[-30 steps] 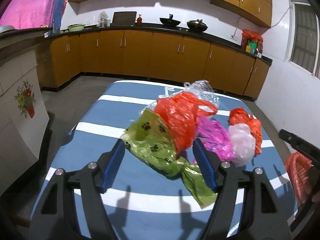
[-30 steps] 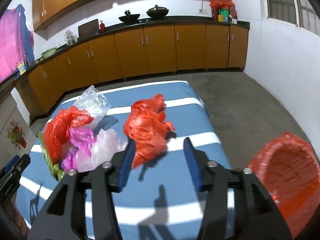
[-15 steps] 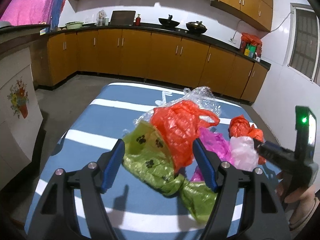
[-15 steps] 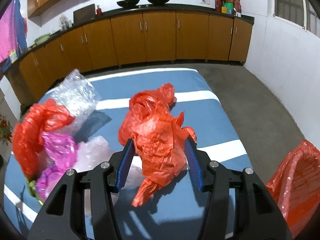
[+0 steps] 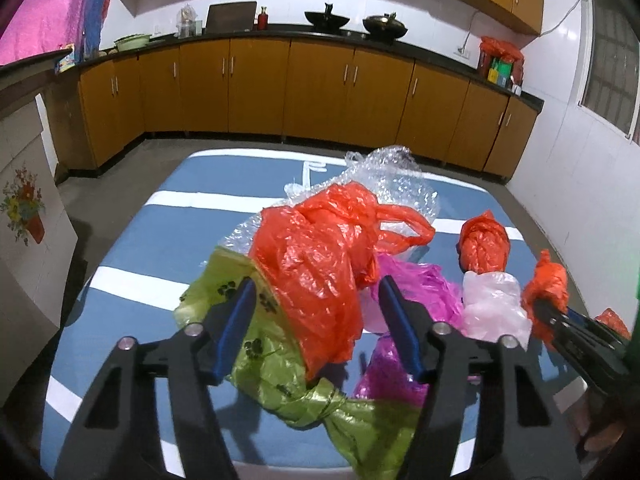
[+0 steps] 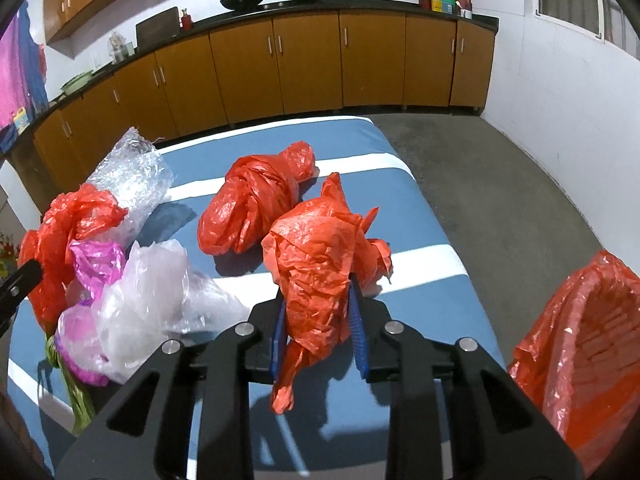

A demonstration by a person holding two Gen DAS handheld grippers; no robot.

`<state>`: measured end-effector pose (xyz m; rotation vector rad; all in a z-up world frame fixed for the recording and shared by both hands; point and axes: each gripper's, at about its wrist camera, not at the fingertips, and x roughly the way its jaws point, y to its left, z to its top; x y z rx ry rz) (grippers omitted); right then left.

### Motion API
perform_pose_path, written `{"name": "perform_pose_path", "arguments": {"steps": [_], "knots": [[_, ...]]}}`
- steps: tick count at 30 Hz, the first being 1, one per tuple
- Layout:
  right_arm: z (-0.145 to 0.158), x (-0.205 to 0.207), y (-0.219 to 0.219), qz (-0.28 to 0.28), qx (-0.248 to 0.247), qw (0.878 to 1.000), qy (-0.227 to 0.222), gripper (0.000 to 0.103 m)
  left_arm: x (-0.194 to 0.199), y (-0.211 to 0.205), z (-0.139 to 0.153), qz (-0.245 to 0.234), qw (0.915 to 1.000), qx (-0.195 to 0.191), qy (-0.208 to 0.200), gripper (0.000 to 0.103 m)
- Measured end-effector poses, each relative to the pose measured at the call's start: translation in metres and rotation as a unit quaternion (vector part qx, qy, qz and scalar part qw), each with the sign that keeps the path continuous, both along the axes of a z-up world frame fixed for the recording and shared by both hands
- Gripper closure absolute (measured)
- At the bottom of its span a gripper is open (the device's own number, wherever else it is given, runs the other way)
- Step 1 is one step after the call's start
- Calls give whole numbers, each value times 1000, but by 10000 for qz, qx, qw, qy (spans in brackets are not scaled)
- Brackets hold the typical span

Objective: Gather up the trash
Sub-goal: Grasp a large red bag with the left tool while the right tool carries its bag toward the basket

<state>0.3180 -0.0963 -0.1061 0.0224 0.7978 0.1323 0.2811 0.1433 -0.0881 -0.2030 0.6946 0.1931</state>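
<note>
My right gripper [image 6: 318, 320] is shut on a crumpled red plastic bag [image 6: 320, 256], held just above the blue striped table [image 6: 424, 224]; it also shows in the left wrist view [image 5: 544, 280]. A second knotted red bag [image 6: 248, 204] lies behind it. My left gripper [image 5: 316, 316] is open, its fingers either side of a large red bag [image 5: 316, 248] on a green paw-print bag [image 5: 260, 344]. Magenta [image 5: 416, 288] and pale pink [image 5: 492, 304] bags lie beside them.
A red-lined trash basket [image 6: 580, 344] stands off the table's right edge. Bubble wrap [image 5: 392, 184] lies at the back of the pile. Brown cabinets [image 5: 320, 88] line the far wall; a white cabinet [image 5: 24, 220] is at left.
My right gripper closed on the crumpled red bag and lifted it off the knotted one. My left gripper moved forward so its fingers straddle the large red bag.
</note>
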Motion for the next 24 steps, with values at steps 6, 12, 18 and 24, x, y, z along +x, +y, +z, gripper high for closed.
{"name": "perform_pose_path", "arguments": {"steps": [6,12,18,24], "knots": [[1,-9,-5,22,-5,10000,14,76,12,2,-5,-131,9997,-143,164,86],[5,-16,-12,22,43,10000,-5,76,-1,0,8,-336,9989,-299,-145,93],[21,-30,-18,33,136,9998,-143,76,-16,-7,27,-448,9977,-335,-378,93],[43,-46,-27,55,234,9991,-352,76,-32,-13,49,-437,9967,-347,-596,93]]}}
